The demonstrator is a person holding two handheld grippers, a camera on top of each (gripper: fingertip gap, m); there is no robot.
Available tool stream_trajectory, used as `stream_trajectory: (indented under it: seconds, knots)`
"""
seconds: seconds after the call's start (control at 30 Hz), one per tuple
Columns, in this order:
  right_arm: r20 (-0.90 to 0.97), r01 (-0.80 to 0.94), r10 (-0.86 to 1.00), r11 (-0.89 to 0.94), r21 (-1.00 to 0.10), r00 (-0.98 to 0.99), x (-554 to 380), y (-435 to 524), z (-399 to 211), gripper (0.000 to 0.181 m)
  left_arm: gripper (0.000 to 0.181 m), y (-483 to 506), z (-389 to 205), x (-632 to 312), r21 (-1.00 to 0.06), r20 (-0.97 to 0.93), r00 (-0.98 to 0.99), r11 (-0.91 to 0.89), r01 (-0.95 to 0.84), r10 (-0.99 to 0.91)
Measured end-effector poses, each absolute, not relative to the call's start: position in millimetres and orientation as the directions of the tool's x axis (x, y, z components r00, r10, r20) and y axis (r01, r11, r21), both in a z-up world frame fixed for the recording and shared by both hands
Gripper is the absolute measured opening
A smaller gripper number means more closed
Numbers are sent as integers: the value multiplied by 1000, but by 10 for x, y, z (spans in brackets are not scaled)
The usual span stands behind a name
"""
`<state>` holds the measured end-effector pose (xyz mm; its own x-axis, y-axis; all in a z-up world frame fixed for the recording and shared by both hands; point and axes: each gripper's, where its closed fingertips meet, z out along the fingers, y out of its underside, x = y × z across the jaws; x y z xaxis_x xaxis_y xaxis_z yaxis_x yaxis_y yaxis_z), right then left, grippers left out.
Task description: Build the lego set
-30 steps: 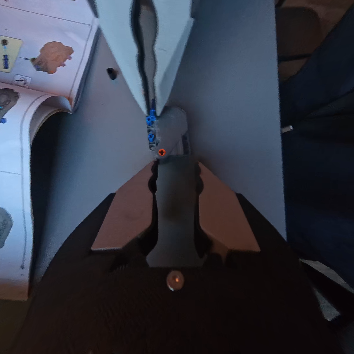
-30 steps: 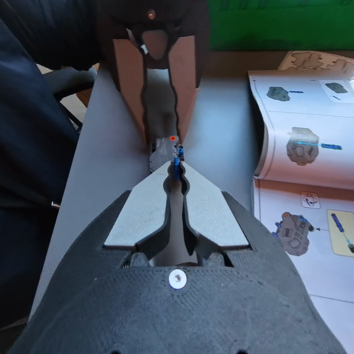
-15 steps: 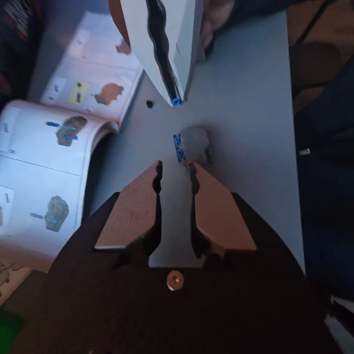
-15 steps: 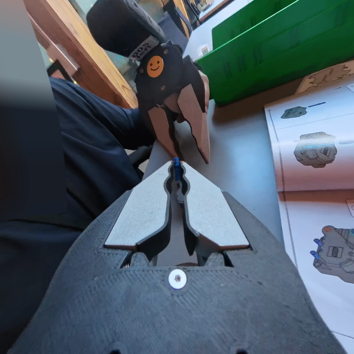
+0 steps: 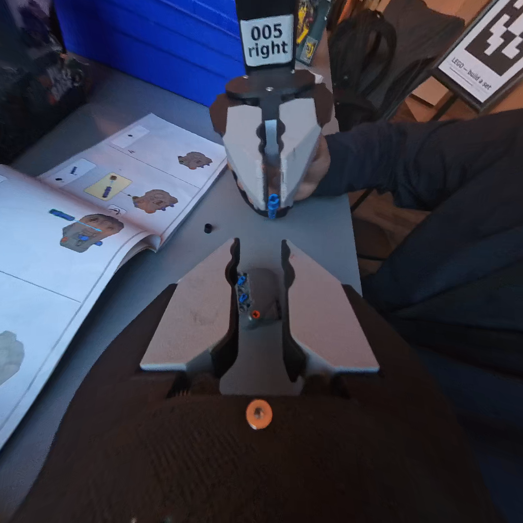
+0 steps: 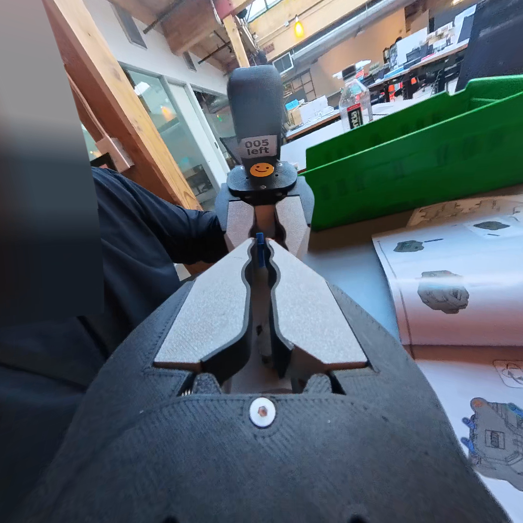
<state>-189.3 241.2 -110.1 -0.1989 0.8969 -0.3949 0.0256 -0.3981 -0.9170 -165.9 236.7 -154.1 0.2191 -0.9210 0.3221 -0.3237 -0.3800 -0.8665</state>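
Left wrist view: a blue bin (image 5: 158,42) stands at the table's (image 5: 317,226) far edge; its inside is hidden. The grey lego assembly (image 5: 256,300) lies on the table between the left gripper's (image 5: 258,243) fingers, which stand wide apart and grip nothing. It shows 2 blue pins on its left face and 1 orange pin near its lower end. 1 second ago those fingers pinched it; now it is released. The right gripper (image 5: 272,208) hangs beyond it, closed on a blue pin (image 5: 273,204); earlier it pressed against the assembly. A small black piece (image 5: 208,228) lies beside the open manual (image 5: 85,215).

Right wrist view: a green bin (image 6: 410,158) sits behind the manual (image 6: 452,283), contents unseen. The right gripper (image 6: 260,240) pinches the blue pin (image 6: 260,252) at its tips, now raised level. The left gripper (image 6: 264,243) faces it, open.
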Motion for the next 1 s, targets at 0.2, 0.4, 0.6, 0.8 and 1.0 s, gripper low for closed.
stream_trajectory:
  seconds: [0.2, 0.4, 0.6, 0.8, 1.0]
  knots:
    - [-379, 1, 908, -385, -923, -177, -1937, 2424, -1095, 1, 22, 2342, -1345, -1650, -888, 368, 167, -399, -229, -915]
    - [-378, -8, 909, -385, -923, -177, -1939, 2431, -1092, 0, 2, 2399, -1287, -1703, -899, 361, 186, -394, -191, -914]
    - [-382, -10, 908, -390, -921, -173, -1924, 2451, -1098, 0, 1, 2413, -1303, -1724, -899, 357, 197, -393, -194, -913]
    - [-390, 4, 907, -395, -919, -158, -1902, 2496, -1132, 0, 1, 2441, -1333, -1779, -893, 350, 219, -395, -214, -911]
    - [-353, 34, 926, -352, -935, -133, -1913, 2488, -1168, 0, 1, 2441, -1371, -1772, -890, 345, 225, -394, -229, -911]
